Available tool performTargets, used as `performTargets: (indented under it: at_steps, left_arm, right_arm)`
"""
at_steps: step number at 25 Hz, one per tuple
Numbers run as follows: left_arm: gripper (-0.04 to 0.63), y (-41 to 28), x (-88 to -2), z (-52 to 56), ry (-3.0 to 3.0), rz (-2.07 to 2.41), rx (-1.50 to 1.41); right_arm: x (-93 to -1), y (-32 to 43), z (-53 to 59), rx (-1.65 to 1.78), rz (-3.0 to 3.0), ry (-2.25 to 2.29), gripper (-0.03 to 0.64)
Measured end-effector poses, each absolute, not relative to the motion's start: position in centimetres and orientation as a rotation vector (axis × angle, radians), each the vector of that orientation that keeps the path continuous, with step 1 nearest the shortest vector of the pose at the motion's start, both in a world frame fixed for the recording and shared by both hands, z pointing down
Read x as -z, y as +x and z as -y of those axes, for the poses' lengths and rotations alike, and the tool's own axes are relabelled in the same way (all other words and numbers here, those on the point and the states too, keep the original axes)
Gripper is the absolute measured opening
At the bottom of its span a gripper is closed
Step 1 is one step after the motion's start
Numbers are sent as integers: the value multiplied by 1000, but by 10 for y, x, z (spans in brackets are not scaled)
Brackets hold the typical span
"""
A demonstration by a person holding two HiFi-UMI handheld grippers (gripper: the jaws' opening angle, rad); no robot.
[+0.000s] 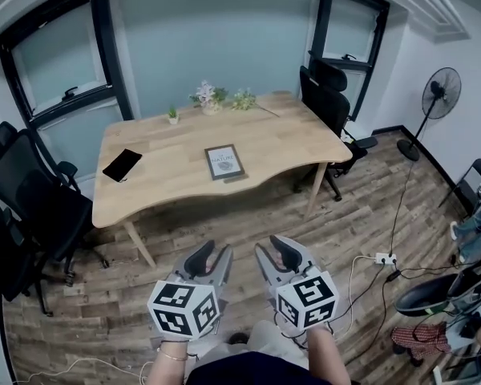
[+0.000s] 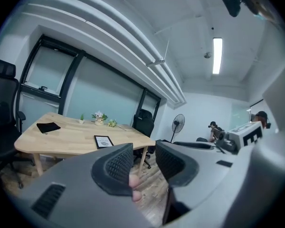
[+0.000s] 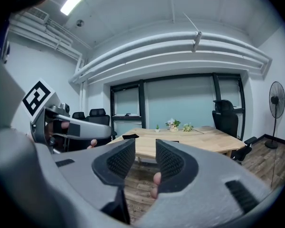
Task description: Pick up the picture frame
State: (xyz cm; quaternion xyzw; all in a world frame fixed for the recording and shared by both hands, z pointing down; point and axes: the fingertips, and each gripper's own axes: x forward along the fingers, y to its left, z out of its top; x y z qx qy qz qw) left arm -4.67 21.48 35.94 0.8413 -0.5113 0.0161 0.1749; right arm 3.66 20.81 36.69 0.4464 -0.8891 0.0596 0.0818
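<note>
Head view puts the picture frame point(image 1: 225, 161) flat on the middle of the counter point(image 1: 289, 139), far beyond the left gripper point(image 1: 212, 257) and right gripper point(image 1: 274, 253); both jaws stand apart, empty, so approach and grasp remain

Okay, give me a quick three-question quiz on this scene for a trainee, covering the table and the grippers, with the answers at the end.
1. True or false: the dark-edged rectangular picture frame lies flat on the light wooden table.
2. The left hand-held gripper is: A) shut on the frame; B) open, short of the table; C) resting on the tabletop.
3. Fill in: in the head view, the flat black rectangular object lies to the frame's ____.
Key: 1 true; 2 B; 3 left.
</note>
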Motion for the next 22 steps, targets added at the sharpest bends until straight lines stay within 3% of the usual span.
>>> performTargets:
  at_steps: [22]
  left_arm:
    - [173, -49, -365, -140, 2363, 1432, -38]
  right_arm:
    - [-374, 31, -130, -220, 2652, 1306, 126]
